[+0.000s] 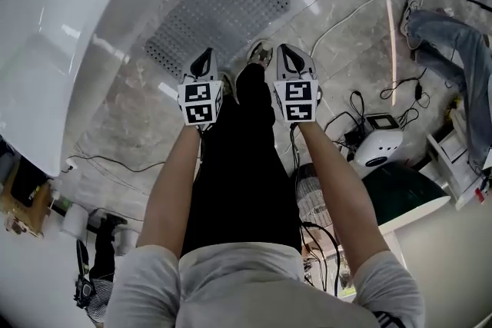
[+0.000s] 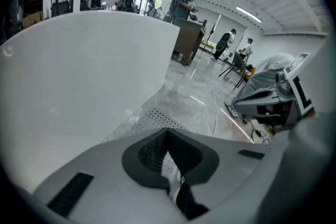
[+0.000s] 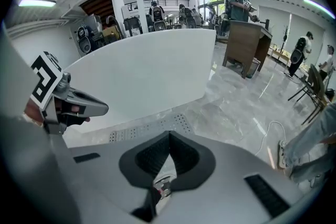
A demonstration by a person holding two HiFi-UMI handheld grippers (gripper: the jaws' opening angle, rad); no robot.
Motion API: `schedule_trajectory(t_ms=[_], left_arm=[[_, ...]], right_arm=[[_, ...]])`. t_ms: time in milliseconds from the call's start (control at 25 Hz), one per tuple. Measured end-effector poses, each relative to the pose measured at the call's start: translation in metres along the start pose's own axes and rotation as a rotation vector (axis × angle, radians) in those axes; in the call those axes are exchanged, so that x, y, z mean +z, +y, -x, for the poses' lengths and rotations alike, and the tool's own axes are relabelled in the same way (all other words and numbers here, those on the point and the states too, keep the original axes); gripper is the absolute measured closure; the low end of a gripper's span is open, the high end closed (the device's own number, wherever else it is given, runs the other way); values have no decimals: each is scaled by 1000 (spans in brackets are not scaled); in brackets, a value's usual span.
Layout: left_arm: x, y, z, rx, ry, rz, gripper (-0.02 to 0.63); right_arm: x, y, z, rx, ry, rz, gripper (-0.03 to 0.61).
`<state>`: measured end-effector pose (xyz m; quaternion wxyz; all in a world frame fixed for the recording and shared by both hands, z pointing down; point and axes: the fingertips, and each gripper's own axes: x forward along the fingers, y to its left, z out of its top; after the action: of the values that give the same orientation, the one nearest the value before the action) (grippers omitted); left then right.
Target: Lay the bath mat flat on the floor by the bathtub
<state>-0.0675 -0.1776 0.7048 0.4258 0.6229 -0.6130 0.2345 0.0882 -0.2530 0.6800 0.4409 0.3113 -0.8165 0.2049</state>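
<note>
Two grippers, the left gripper and the right gripper, are held side by side above the person's legs, each with its jaws pressed together and nothing between them. Ahead of them the grey perforated bath mat lies spread flat on the marble floor, one long edge just beside the white bathtub, its near end just in front of the person's shoes. Neither gripper touches the mat
</note>
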Motion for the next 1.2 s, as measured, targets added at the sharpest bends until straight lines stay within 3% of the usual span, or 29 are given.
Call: schedule_trajectory(t_ms=[240,720,960,1200], left_arm=[[17,-6,75,-10,-48,67,602],[72,-12,211,-26,-169,-19,601],[86,-18,262,-12,-220,86,602],[99,-39,304,-46,-261,-4,601]], right_arm=[[12,44,65,30,13,23,572],[103,107,168,50,-160,47,572],[130,132,223,46,-241,56,572],[163,147,274,28,-359,46,572]])
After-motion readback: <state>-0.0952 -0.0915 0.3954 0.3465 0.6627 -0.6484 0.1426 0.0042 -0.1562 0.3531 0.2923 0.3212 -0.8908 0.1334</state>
